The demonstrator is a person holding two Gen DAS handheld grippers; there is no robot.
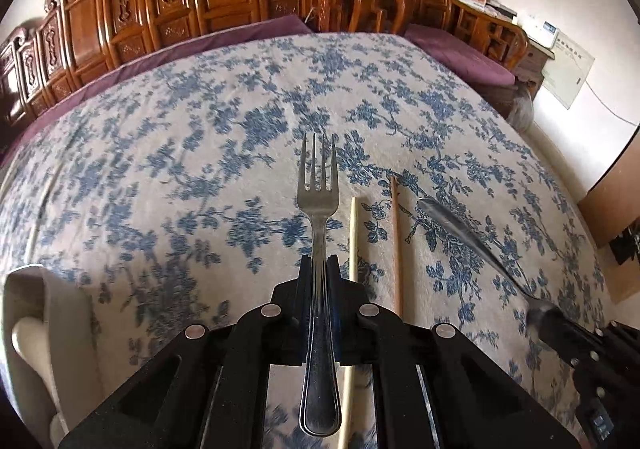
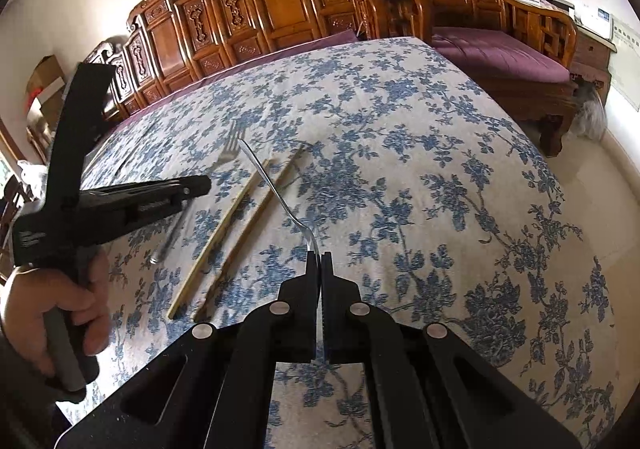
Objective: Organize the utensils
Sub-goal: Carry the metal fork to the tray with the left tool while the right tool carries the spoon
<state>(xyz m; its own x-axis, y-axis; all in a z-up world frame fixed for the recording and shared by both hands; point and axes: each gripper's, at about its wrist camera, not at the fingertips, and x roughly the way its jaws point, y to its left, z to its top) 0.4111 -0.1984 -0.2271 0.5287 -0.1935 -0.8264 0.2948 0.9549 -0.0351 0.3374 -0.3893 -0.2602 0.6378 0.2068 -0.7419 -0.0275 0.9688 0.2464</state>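
A steel fork [image 1: 318, 189] sticks out ahead of my left gripper [image 1: 319, 263], tines away, with the jaws shut on its handle. In the right wrist view the same fork [image 2: 229, 148] hangs above the cloth in the left gripper [image 2: 205, 183], which a hand [image 2: 48, 309] holds. My right gripper [image 2: 320, 257] is shut on a spoon [image 2: 276, 197], seen edge-on with its bowl far out; the left wrist view shows that spoon [image 1: 452, 225] blurred at the right. Two chopsticks, one pale [image 1: 353, 237] and one brown [image 1: 396, 241], lie side by side on the tablecloth between the grippers.
The table wears a white cloth with blue flowers [image 2: 420, 177]. Carved wooden benches with purple cushions [image 2: 492, 49] stand along its far side. A pale chair back [image 1: 28, 329] rises at the near left. The table's right edge drops to a light floor [image 2: 616, 185].
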